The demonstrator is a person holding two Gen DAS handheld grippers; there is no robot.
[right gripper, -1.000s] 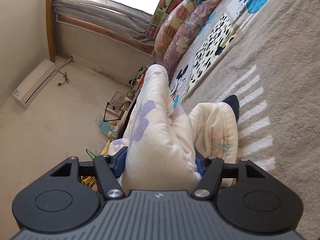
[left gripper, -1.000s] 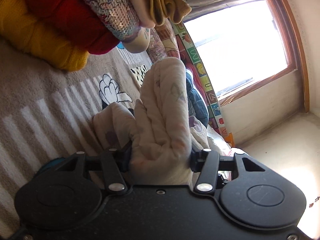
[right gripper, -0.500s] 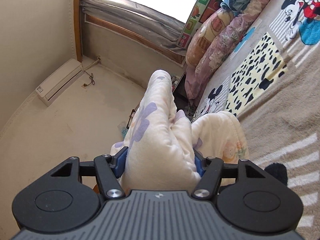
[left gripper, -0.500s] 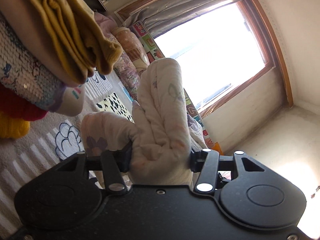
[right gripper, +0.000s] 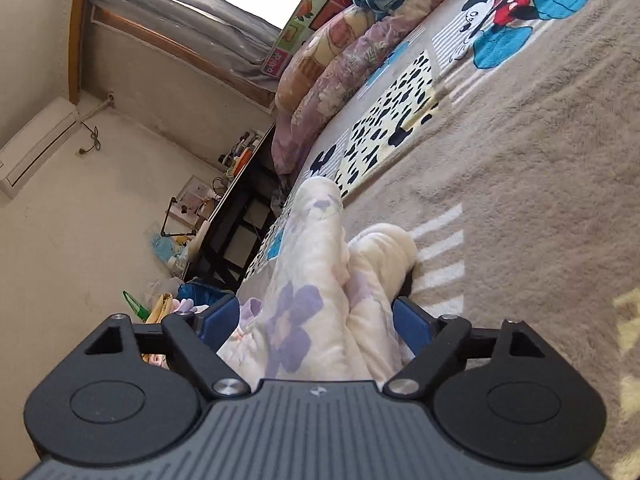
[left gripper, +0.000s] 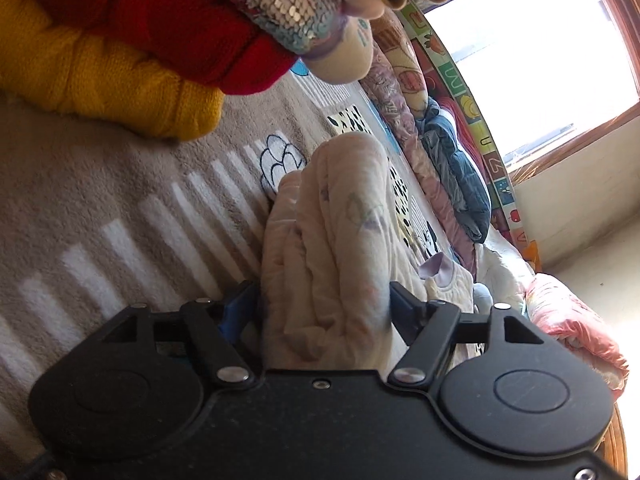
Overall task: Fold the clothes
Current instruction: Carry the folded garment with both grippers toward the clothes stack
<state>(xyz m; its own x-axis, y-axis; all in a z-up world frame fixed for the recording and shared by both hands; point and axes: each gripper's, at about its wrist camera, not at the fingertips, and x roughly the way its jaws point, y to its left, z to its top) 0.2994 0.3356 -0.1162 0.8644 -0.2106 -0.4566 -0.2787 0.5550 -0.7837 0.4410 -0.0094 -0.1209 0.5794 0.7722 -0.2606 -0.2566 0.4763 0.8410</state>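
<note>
**Both grippers releasing a folded quilted garment onto the carpet**

A pale cream quilted garment with faint purple flower print lies bunched between the jaws of both tools. In the left wrist view, the left gripper has just been opening: the garment sits between the jaws, a narrow gap shows at the left pad, and at the right the cloth appears only to brush the finger. In the right wrist view, the right gripper has likewise just been opening; the same garment is between its blue pads, with a visible gap on each side, so neither tool appears to clamp it. The garment's long axis runs straight forward from each gripper, its far end resting on or just above the beige plush carpet with white stripes and cartoon-mouse panels. Each tool is equally close, holding one end of the bundle's near edge. A stack of folded clothes, mustard-yellow knit below red knit and a sequinned piece, lies ahead and to the left of the left gripper, apart from the garment. The coming move probably calls for drawing both tools back along that axis.
</note>
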